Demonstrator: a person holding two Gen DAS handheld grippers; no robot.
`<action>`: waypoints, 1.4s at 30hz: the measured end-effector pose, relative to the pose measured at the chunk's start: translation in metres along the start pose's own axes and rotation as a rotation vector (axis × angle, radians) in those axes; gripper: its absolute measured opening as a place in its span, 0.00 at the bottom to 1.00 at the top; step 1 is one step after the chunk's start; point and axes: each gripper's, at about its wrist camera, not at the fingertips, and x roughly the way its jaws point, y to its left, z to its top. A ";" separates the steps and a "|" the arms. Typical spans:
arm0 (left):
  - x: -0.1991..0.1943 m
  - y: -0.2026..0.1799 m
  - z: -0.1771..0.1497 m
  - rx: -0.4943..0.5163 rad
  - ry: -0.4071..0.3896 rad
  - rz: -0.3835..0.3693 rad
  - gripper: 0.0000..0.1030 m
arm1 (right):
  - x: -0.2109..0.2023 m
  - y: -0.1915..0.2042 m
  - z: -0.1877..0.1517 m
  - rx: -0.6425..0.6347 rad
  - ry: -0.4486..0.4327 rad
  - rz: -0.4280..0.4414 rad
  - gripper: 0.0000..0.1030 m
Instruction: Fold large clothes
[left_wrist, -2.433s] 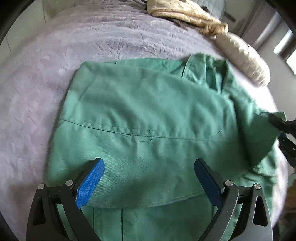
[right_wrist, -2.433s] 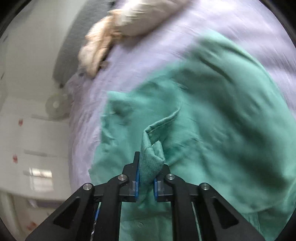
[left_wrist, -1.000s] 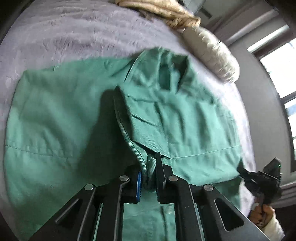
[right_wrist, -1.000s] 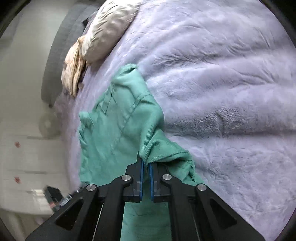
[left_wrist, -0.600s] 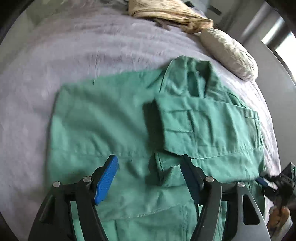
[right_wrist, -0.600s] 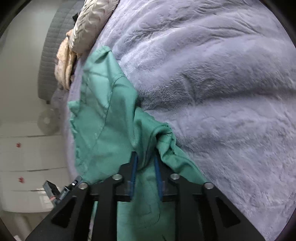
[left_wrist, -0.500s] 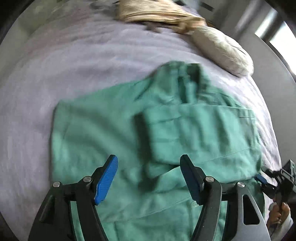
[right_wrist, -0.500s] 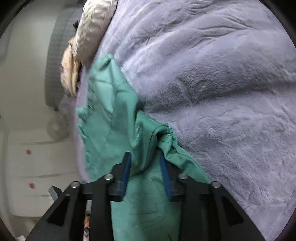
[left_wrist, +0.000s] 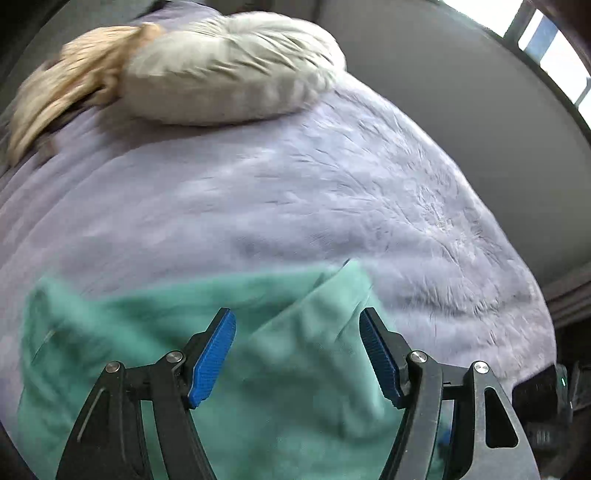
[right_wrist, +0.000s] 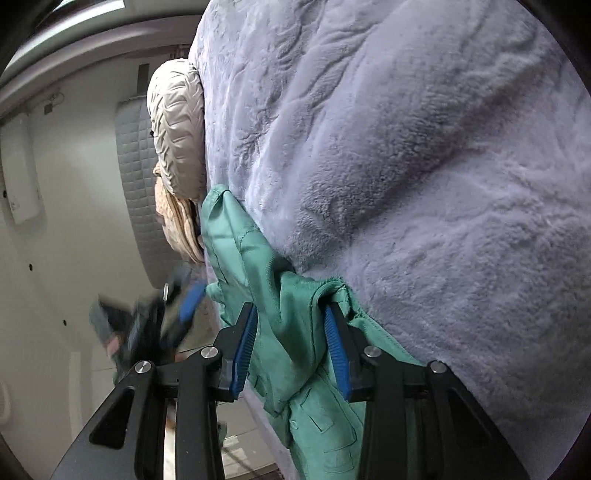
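Note:
A green garment (left_wrist: 110, 332) lies on the lilac fleece bed cover (left_wrist: 258, 184), blurred in the left wrist view. My left gripper (left_wrist: 295, 317) hovers open over the garment's far right corner, its blue pads wide apart with nothing gripped. In the right wrist view the garment (right_wrist: 240, 240) runs along the cover's (right_wrist: 406, 184) edge. My right gripper (right_wrist: 290, 308) is open, and a bunched fold of green cloth lies loose between its pads. The left gripper (right_wrist: 184, 306) shows there as a blur to the left.
A cream quilted pillow (left_wrist: 229, 66) and a beige cloth (left_wrist: 74, 62) lie at the head of the bed. A grey quilted headboard (right_wrist: 136, 147) stands behind them. The bed's edge and a grey wall are at the right of the left wrist view.
Both grippers opened and let go of the green cloth. The left gripper swung fast to the right, from over the folded body to the garment's far corner. The right gripper rolled and sank a little.

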 end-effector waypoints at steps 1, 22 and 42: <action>0.008 -0.007 0.004 0.009 0.018 -0.001 0.68 | -0.005 -0.005 -0.001 0.005 -0.001 0.011 0.40; 0.020 -0.004 0.014 0.003 -0.015 0.002 0.10 | -0.013 0.016 0.003 -0.190 -0.118 -0.239 0.01; -0.006 -0.003 0.012 0.014 -0.083 0.018 0.10 | 0.010 0.003 0.011 0.073 -0.004 0.125 0.34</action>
